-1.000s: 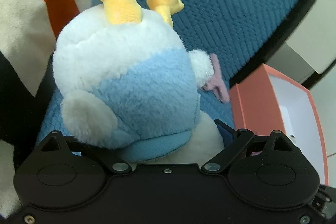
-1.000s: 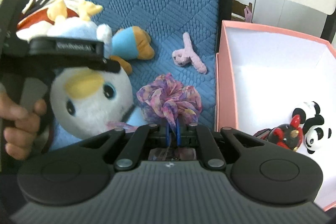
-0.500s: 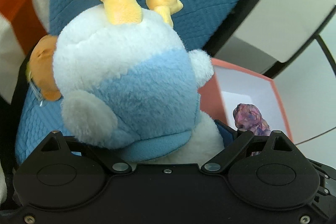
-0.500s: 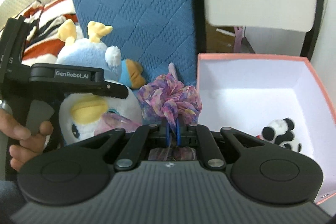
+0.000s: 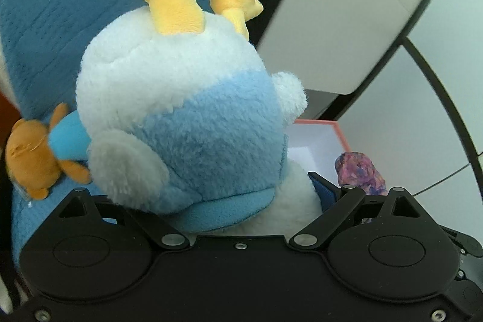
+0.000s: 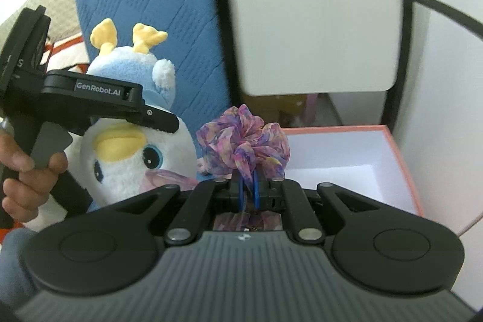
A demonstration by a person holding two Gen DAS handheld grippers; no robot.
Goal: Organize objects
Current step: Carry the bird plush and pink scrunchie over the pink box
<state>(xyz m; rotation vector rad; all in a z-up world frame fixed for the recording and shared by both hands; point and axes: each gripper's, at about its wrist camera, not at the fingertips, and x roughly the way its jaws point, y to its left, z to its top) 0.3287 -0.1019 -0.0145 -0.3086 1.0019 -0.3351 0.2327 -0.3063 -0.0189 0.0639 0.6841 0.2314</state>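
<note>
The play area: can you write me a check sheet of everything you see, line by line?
Surface: blue quilted cushion, with a striped blanket beside it.
Job's things: blue-and-white plush bird, purple scrunchie, pink box with a white inside.
Clutter: small orange-and-blue plush toy lying on the cushion.
Grippers: left gripper shut on the plush bird; a hand holds its handle. Right gripper shut on the scrunchie, its blue fingers pinching the fabric.
Cables: nothing seen.
Surroundings: a white panel with a black frame behind the box.
</note>
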